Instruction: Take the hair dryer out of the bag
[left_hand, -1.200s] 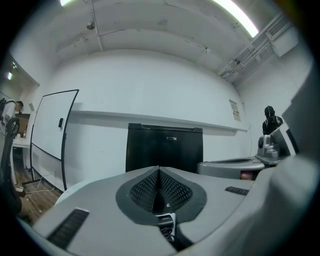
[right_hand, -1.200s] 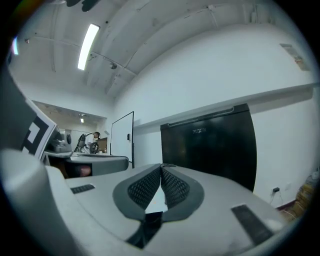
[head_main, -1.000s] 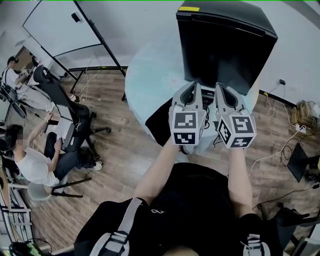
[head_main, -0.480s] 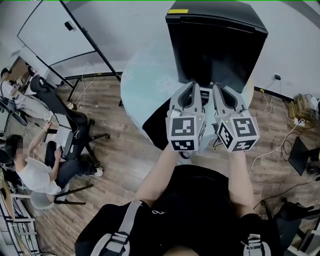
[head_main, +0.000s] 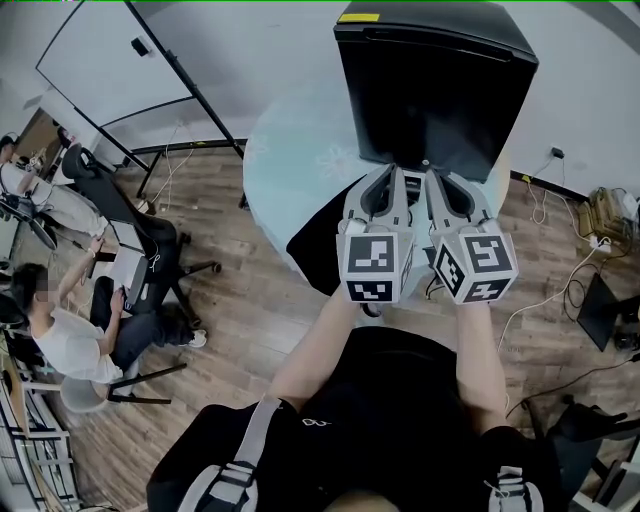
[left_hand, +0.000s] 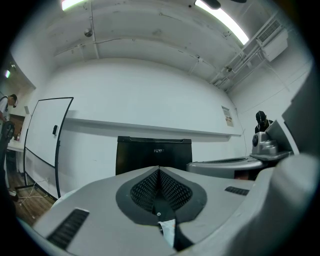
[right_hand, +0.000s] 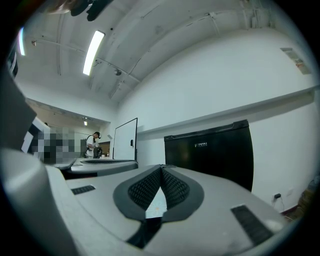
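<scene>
Wood planking floors this white-walled room, where we count one round pale table, one black cabinet at the table's far side, one whiteboard on a stand to the table's left, and a seated person further left of the table. We hold two tongs level and side by side above the table's near edge, the left gripper and the right gripper, each with its jaws pressed together on nothing. One black bag lies at the table's near edge, partly under the left gripper.
</scene>
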